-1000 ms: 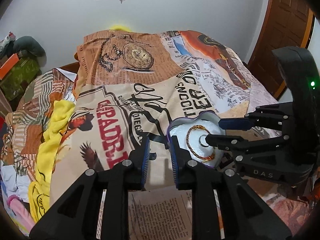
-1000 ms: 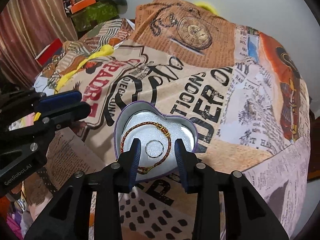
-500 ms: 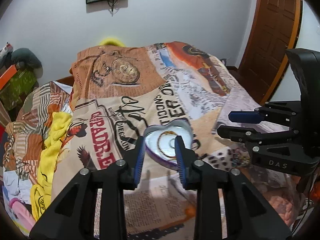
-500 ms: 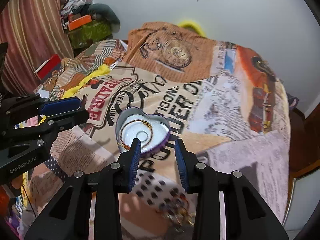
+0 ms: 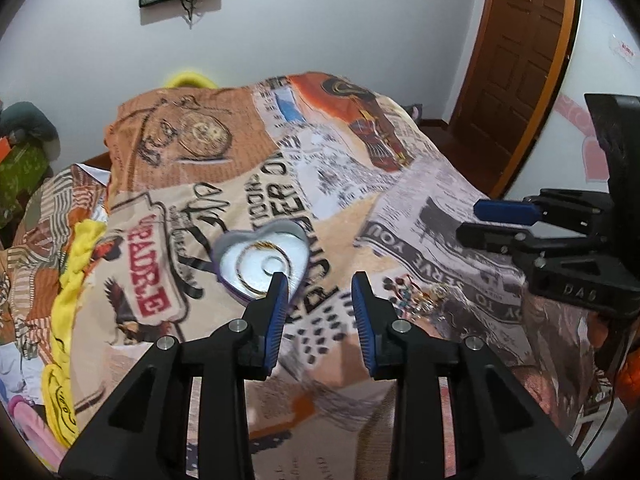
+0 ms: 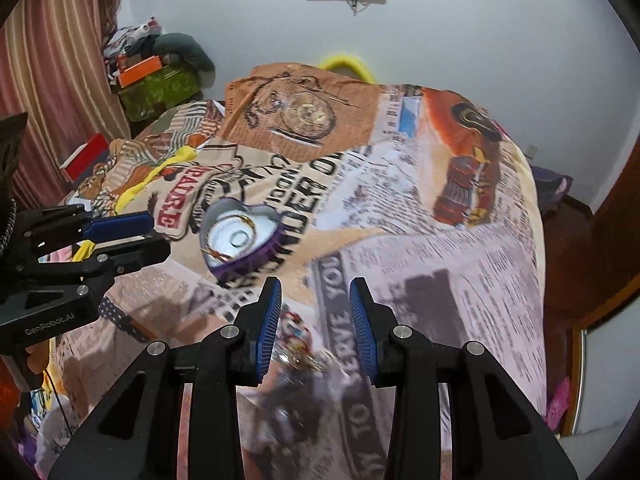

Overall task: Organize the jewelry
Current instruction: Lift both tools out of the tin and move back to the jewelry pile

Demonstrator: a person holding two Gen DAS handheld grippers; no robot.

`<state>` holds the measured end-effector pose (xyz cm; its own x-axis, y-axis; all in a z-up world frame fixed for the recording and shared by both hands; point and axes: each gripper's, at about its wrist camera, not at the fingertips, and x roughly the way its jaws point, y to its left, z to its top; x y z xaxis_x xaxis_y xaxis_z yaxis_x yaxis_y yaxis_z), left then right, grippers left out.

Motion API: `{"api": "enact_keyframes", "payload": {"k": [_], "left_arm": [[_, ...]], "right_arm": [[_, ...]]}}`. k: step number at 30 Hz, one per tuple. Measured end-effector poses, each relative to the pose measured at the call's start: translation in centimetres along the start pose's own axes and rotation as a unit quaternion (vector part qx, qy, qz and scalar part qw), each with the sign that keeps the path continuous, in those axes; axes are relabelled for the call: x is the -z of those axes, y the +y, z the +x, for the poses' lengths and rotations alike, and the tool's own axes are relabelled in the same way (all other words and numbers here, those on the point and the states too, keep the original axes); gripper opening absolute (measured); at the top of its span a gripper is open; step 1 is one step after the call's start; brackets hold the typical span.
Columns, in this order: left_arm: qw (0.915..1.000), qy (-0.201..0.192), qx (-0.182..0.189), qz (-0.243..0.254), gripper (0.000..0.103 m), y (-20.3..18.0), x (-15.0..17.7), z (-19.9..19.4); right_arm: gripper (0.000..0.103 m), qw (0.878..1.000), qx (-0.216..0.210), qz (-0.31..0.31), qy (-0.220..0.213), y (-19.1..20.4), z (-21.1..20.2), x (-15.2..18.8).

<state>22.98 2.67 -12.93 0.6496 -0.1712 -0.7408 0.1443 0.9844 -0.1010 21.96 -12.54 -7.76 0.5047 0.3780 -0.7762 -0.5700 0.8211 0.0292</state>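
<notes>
Where the lower edge of each wrist view begins, the black fingers of the camera's own gripper rise toward mid-frame. The left gripper (image 5: 320, 300) shows a moderate gap between its blue pads, wider than a second ago when the pads stood close together, and nothing lies between them. The right gripper (image 6: 315, 306) holds a similar moderate gap, unchanged over the same second, and is likewise empty.

Just beyond the right gripper's fingertips, at lower centre of the right view, a blurred heap of loose jewelry (image 6: 304, 354) rests on the printed bedspread (image 6: 440, 248); in the left view the same heap (image 5: 416, 294) lies just right of the fingertips. It was out of frame a second ago.

Farther up, left of centre in both views, sits the heart-shaped tin (image 5: 262, 250), open, with a gold bracelet (image 6: 230, 236) curled on its white lining and a silver ring (image 6: 239, 237) inside the curl. One second ago the tin filled the space directly ahead of both grippers; it now appears smaller and farther off, so both grippers have drawn back and away from it.

Read against the task, the retreat suggests that the bracelet and ring are already stowed and that the heap is the next source of pieces. Which piece would be taken cannot be told through the blur.

At the far edge stand the white wall and, at upper right of the left view, a wooden door (image 5: 520, 60).
</notes>
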Motion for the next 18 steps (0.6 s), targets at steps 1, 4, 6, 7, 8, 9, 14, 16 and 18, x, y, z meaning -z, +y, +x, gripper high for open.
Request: {"api": "enact_keyframes", "payload": {"k": [1, 4, 6, 7, 8, 9, 14, 16, 18], "left_arm": [[1.0000, 0.008, 0.005, 0.001, 0.032, -0.3, 0.2, 0.5], [0.9995, 0.026, 0.014, 0.005, 0.032, -1.1, 0.7, 1.8], [0.9991, 0.036, 0.022, 0.008, 0.032, -1.7, 1.1, 2.6], [0.9988, 0.040, 0.026, 0.010, 0.032, -1.9, 1.3, 2.8], [0.9985, 0.045, 0.029, 0.013, 0.032, -2.3, 1.5, 3.2], [0.9982, 0.048, 0.032, 0.015, 0.032, -2.5, 1.7, 3.4], [0.9965, 0.061, 0.050, 0.028, 0.032, -3.8, 2.8, 4.4], [0.9954, 0.068, 0.061, 0.028, 0.032, -4.2, 3.2, 4.8], [0.9943, 0.074, 0.072, 0.026, 0.028, -4.4, 3.4, 5.0]], "right_arm": [[0.033, 1.000, 0.001, 0.004, 0.001, -0.4, -0.1, 0.3], [0.041, 1.000, 0.004, 0.015, 0.006, -1.8, -0.1, 1.4], [0.042, 1.000, 0.010, 0.020, 0.009, -2.5, -0.1, 2.2], [0.042, 1.000, 0.010, 0.023, 0.013, -2.8, 0.1, 2.5], [0.042, 0.999, 0.009, 0.026, 0.017, -3.2, 0.1, 2.9], [0.042, 0.999, 0.007, 0.028, 0.020, -3.4, 0.2, 3.2], [0.042, 0.999, 0.000, 0.028, 0.038, -4.0, 1.0, 4.8], [0.042, 0.999, -0.001, 0.024, 0.043, -4.0, 1.3, 5.1], [0.042, 0.999, -0.005, 0.022, 0.045, -4.0, 1.4, 5.5]]}}
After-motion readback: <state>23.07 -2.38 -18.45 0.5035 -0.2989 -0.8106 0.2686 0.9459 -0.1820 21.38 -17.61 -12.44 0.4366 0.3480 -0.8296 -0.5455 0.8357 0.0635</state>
